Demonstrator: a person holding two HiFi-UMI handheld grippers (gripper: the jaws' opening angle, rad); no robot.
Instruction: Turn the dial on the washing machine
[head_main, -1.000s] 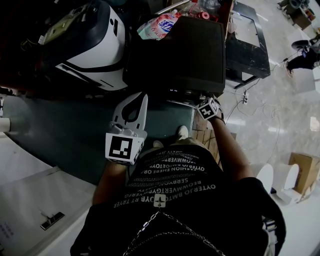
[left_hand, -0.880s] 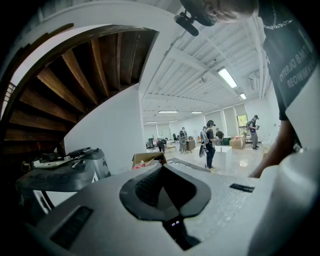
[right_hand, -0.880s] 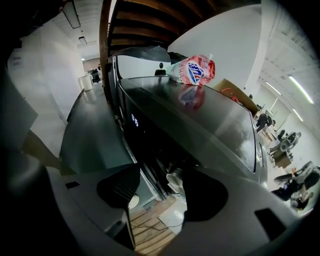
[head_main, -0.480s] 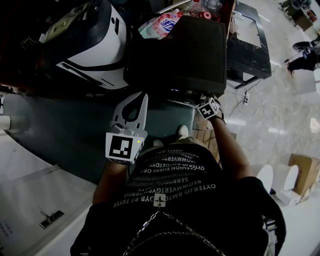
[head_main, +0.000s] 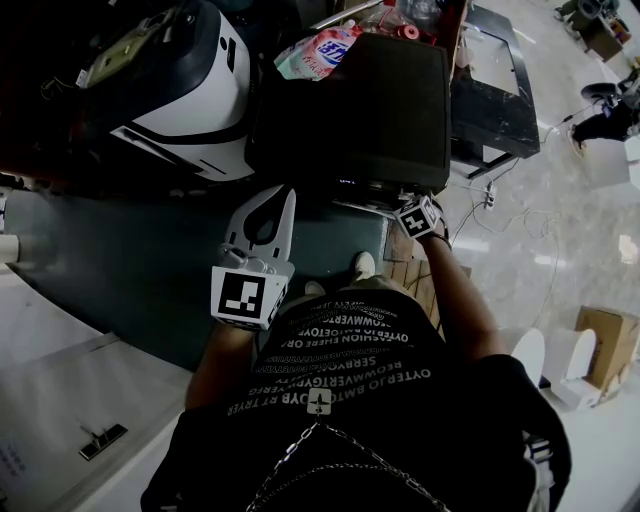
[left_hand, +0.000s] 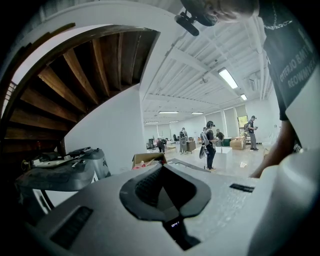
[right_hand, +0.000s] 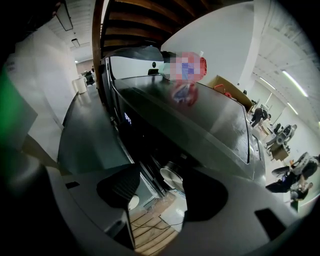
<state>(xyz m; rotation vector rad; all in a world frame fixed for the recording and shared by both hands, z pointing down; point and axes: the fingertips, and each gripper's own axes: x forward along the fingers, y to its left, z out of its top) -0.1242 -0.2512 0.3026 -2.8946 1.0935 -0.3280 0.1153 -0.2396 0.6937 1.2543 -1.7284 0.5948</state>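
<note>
Dial sits between the right gripper's parted jaws, lined up for clamping, while the left gripper idles closed.

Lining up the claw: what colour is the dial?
Silver; the dial shows best in the right gripper view.
</note>
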